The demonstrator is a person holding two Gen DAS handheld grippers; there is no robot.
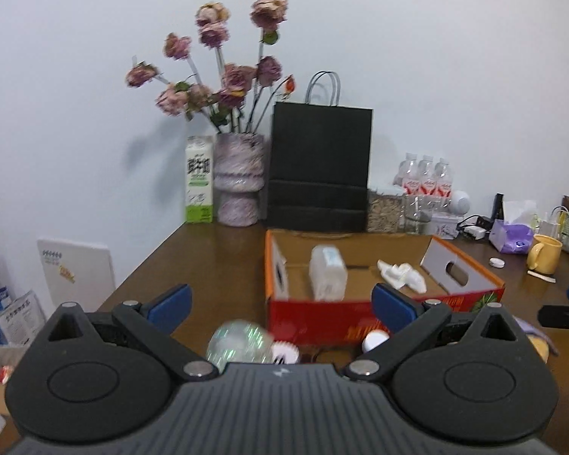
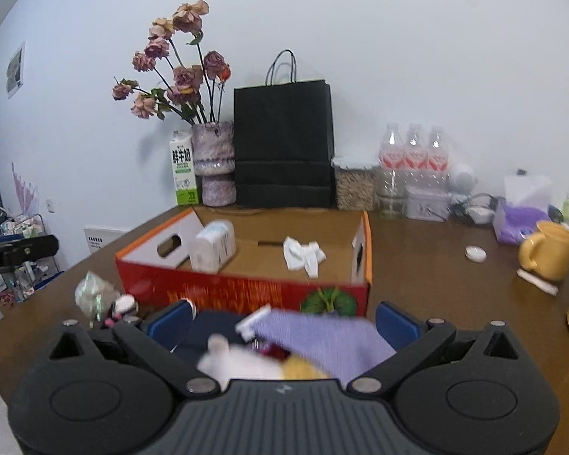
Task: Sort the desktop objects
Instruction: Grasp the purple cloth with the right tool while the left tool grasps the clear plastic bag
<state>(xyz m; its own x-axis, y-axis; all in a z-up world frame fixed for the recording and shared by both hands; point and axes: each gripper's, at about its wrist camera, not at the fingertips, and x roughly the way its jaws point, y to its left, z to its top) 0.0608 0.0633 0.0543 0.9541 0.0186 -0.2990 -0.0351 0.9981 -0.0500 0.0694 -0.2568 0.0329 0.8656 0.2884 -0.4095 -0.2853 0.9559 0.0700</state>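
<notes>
Hovering near the desk's front edge, the left gripper [image 1: 280,301] is held with jaws wide and empty over a crinkled iridescent wrapper [image 1: 239,345], a light, crushable thing best pinched across its middle. Just beyond, the red cardboard box [image 1: 360,316] is seen holding a white pack [image 1: 328,273] and a crumpled tissue [image 1: 400,273]. To the right, the right gripper [image 2: 284,322] is spread wide above a soft lilac cloth [image 2: 322,337], limp and likely best gathered at a fold.
</notes>
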